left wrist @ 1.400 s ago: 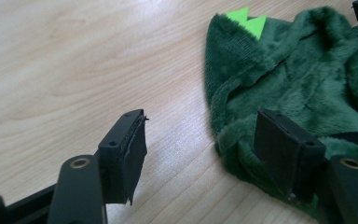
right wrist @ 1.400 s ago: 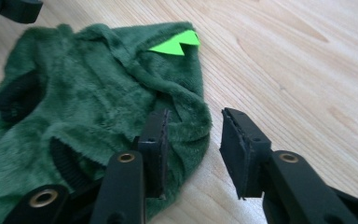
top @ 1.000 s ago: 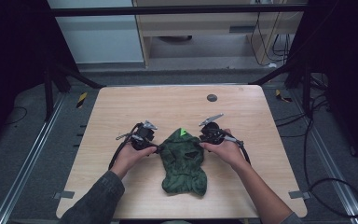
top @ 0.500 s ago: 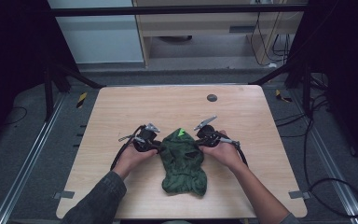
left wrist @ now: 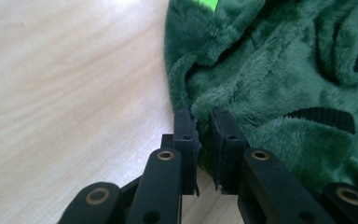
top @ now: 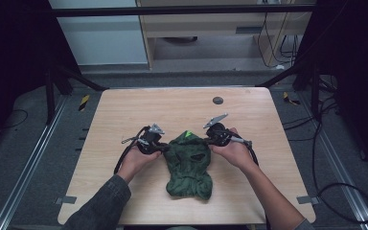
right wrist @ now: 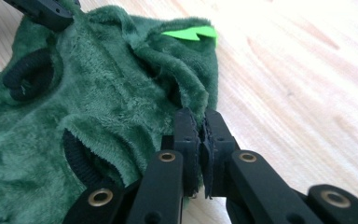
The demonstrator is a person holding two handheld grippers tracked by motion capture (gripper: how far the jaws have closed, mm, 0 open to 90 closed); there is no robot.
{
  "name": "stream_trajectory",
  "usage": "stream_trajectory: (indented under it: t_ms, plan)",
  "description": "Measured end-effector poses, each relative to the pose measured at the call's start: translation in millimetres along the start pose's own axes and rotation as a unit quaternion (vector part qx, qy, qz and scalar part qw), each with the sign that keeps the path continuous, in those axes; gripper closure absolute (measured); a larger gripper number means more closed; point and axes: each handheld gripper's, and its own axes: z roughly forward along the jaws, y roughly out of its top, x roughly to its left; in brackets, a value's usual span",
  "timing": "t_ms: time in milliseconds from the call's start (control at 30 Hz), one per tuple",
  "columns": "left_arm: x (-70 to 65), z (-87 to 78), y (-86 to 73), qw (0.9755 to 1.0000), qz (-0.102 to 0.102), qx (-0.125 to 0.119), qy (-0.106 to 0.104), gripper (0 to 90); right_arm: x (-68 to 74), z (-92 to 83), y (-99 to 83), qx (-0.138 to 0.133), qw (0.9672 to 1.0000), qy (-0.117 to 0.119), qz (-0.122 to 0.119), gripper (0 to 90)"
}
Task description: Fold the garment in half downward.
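Both grippers had just squeezed shut since a moment before. On the table lay a fuzzy green costume, between the two. The left gripper pinched its left edge, and the right gripper pinched its right edge near the bright green tag.

1. A dark green plush garment lies crumpled at lower centre of the high view, on the wooden table.
2. Black ribbed trim rings its openings; a bright green tag, possibly a label, shows at its upper edge.
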Motion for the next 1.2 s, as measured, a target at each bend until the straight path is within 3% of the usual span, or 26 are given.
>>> stream_trajectory:
  t_ms: [533,1200]
  plan:
    - [-4.8,-23.8,18.7,0.9994,0.021,-0.027,0.013,81.4,5.6,-30.3,13.8,-0.028,0.9990,-0.027,-0.023,86.0]
    - [-2.6,-32.9,24.5,0.9989,0.022,-0.037,0.019,81.3,3.7,-39.1,25.7,-0.040,0.9981,-0.035,-0.031,86.0]
